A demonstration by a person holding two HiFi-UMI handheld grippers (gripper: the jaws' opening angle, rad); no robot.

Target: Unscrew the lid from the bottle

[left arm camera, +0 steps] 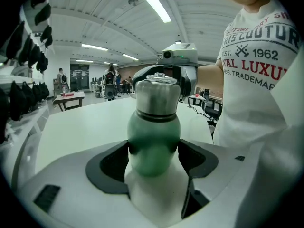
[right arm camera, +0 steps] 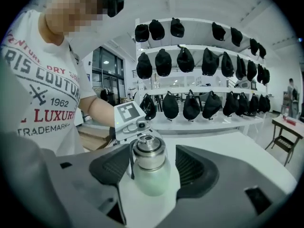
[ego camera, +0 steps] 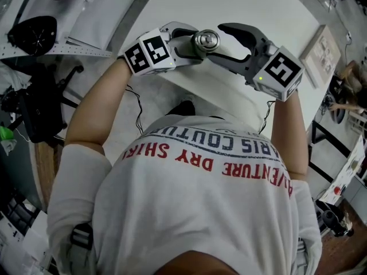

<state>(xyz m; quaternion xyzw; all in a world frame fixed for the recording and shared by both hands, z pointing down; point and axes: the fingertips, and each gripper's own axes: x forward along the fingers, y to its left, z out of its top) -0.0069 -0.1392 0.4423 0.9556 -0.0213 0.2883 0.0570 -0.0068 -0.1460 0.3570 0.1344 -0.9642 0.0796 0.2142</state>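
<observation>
- Left tool (ego camera: 190, 43) is clamped on the green bottle (left arm camera: 153, 144). Both dark pads press on its body.
- Right tool (ego camera: 217, 43) stands open around the silver lid (right arm camera: 149, 152). I see a gap at the lid's right side.
- The lid sits on the bottle's neck.
- In the head view the bottle is at upper centre, between the two tools, over the near edge of the white bench (ego camera: 269, 4).

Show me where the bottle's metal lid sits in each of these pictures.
Head view: metal lid, top centre.
Left gripper view: metal lid, centre, atop the green bottle.
Right gripper view: metal lid, lower centre.
Shared landmark: the white table, visible in all three.
</observation>
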